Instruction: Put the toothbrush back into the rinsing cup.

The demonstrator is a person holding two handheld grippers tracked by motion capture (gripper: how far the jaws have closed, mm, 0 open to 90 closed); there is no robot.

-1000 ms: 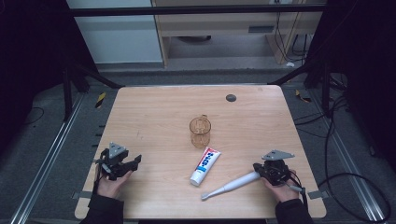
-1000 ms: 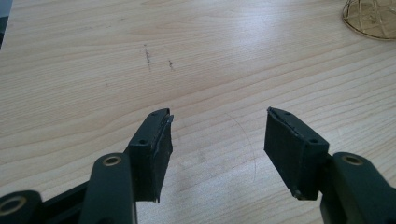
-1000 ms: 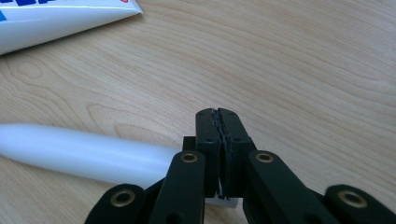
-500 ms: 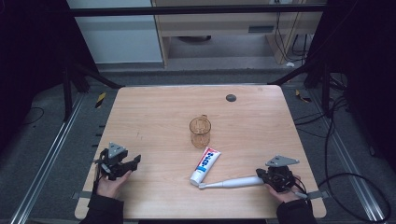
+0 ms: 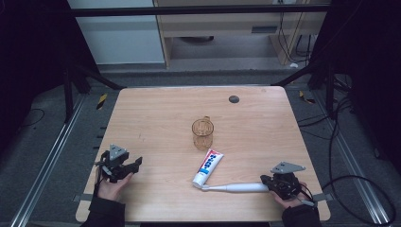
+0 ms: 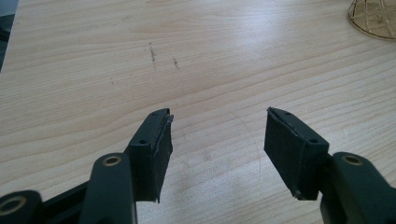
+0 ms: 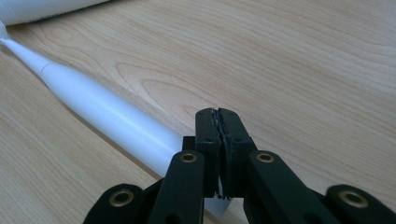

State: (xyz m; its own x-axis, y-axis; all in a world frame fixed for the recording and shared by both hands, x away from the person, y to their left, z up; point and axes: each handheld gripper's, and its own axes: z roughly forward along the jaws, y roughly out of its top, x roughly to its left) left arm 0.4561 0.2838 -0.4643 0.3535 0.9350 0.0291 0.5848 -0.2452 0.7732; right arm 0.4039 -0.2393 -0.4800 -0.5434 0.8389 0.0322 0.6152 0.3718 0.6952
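Right gripper view — smooth white tapered toothbrush (image 7: 107, 119), pale grained table (image 7: 303, 70)

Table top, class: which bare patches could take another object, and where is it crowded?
Free: the far strip of the table between the amber cup and the dark disc, and the stretch between the left gripper and the cup. Crowded: near right, where toothpaste tube, white toothbrush and right gripper meet.

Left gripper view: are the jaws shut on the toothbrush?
No, the left gripper has its jaws standing wide apart over bare table, with nothing between them.
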